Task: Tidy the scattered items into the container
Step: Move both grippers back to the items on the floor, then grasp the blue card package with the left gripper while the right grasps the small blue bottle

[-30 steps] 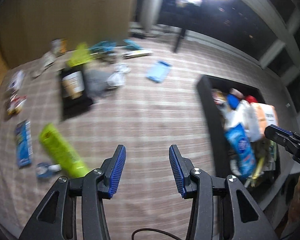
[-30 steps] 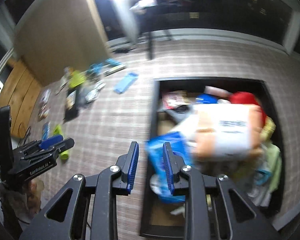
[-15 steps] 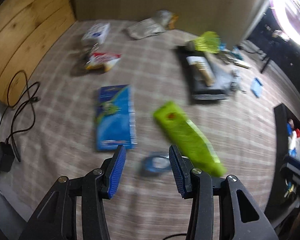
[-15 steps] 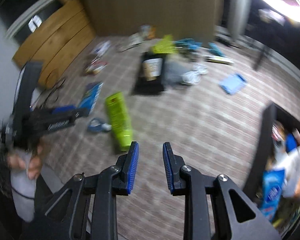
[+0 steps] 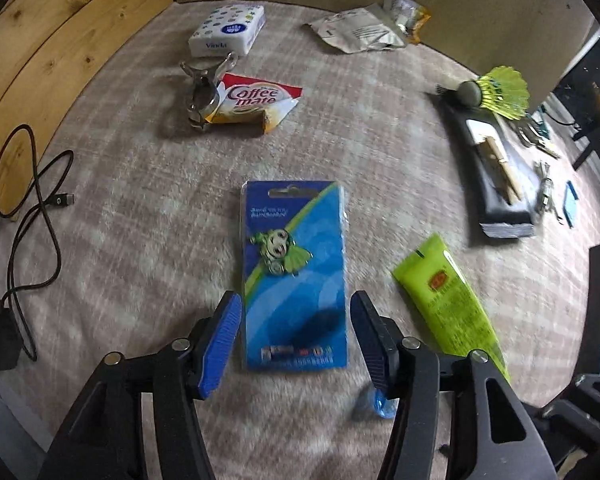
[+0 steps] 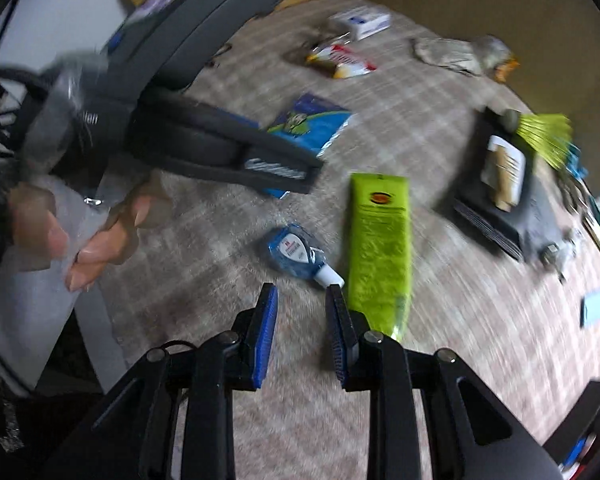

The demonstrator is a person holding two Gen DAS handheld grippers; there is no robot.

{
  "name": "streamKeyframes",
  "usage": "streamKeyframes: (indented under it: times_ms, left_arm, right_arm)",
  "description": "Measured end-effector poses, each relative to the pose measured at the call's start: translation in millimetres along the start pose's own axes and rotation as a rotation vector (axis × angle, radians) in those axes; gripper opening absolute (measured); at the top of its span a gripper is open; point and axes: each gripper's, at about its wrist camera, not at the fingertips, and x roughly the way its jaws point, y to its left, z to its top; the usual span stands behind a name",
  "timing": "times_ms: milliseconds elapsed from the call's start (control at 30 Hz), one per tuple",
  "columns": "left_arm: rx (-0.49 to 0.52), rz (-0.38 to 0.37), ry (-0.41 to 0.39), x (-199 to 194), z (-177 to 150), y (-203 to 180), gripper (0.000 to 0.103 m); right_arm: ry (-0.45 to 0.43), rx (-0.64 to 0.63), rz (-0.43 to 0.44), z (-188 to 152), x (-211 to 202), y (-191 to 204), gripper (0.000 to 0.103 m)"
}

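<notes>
A blue blister card with a green cartoon figure lies flat on the carpet. My left gripper points down over its near end. Its jaws are opening and straddle the card without touching it. A lime-green tube lies to the right of the card. A small blue bottle with a white cap lies just ahead of my right gripper, which is open by a narrow gap with nothing in it. The green tube lies beside its right finger. The black container's edge shows at far right.
On the checked carpet lie a Coffee mate packet, a tissue pack, a foil pouch, a black box and a green shuttlecock. A black cable runs along the left. A person's hand holds the left tool.
Both grippers swung away from the filled container to the scattered items and came down. The left jaws spread wider and now sit over the blue card. The right gripper neared the small bottle.
</notes>
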Motion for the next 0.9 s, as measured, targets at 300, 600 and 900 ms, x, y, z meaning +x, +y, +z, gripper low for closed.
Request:
streamKeyframes:
  times_ms: [300, 600, 900]
  left_arm:
    - [0.014, 0.022, -0.022, 7.4, 2.4, -3.6, 0.058]
    - [-0.018, -0.015, -0.018, 6.3, -5.3, 0.4, 0.058]
    - [-0.013, -0.011, -0.003, 10.2, -12.9, -2.5, 0.073]
  right_arm:
    - [0.024, -0.064, 0.014, 12.5, 27.7, -2.5, 0.025]
    - [0.003, -0.116, 0.082, 18.5, 32.7, -2.4, 0.036]
    - [0.004, -0.085, 0.179, 14.3, 34.8, -8.8, 0.039]
